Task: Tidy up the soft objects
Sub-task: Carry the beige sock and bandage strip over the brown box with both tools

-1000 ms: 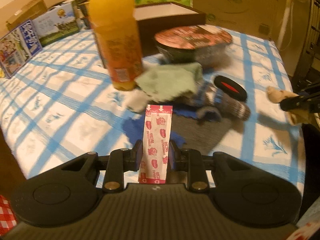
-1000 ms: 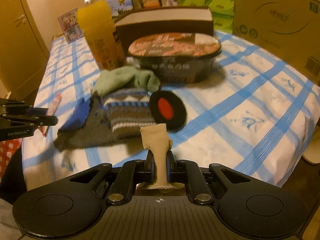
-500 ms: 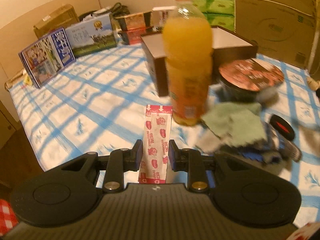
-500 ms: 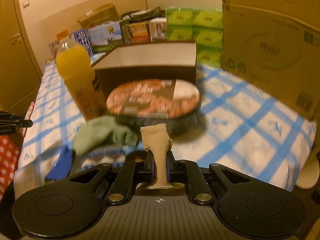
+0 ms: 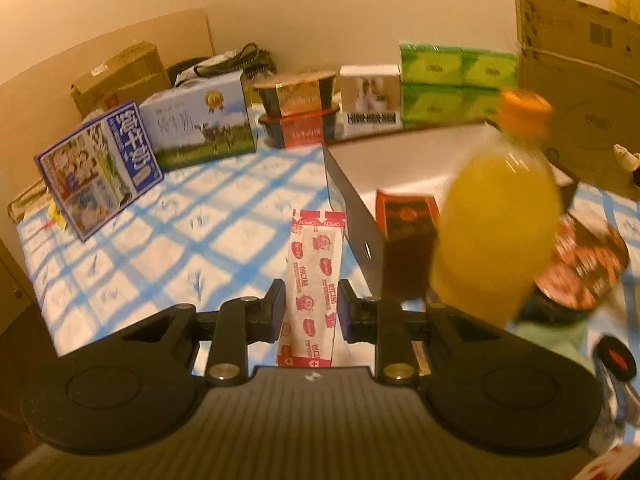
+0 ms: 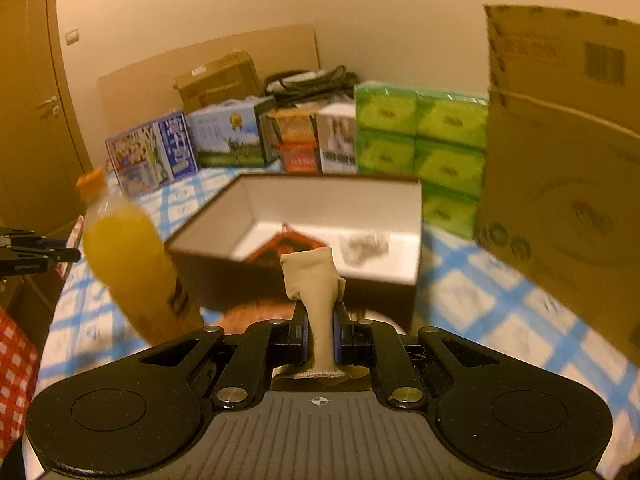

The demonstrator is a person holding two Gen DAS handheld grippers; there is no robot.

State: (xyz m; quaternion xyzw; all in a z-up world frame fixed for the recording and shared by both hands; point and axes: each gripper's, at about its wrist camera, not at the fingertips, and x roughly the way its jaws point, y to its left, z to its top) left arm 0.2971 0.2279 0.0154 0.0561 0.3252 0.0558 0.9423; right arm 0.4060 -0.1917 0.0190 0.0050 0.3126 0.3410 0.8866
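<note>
My left gripper (image 5: pixel 311 312) is shut on a red-and-white bandage wrapper (image 5: pixel 314 276) that stands upright between its pads, above the blue-checked cloth. My right gripper (image 6: pixel 319 332) is shut on a beige sock (image 6: pixel 316 280), held upright in front of the open brown box (image 6: pixel 304 216) with a white inside. The box holds a red packet (image 6: pixel 288 246) and a grey crumpled item (image 6: pixel 362 244). In the left wrist view the same box (image 5: pixel 360 236) lies just right of the wrapper. The left gripper (image 6: pixel 52 254) shows at the far left of the right wrist view.
An orange juice bottle (image 5: pixel 496 236) stands close by the box, also the bottle (image 6: pixel 128 264) at left. A noodle bowl (image 5: pixel 580 276), green cloth (image 5: pixel 552 332) and a black-red item (image 5: pixel 614 358) lie at right. Milk cartons (image 5: pixel 200 124), green tissue packs (image 6: pixel 420 140) and a large cardboard box (image 6: pixel 560 176) line the back.
Both grippers rose and swung toward the back of the table, each keeping its hold. The pile of socks dropped out of view and the open box came near.
</note>
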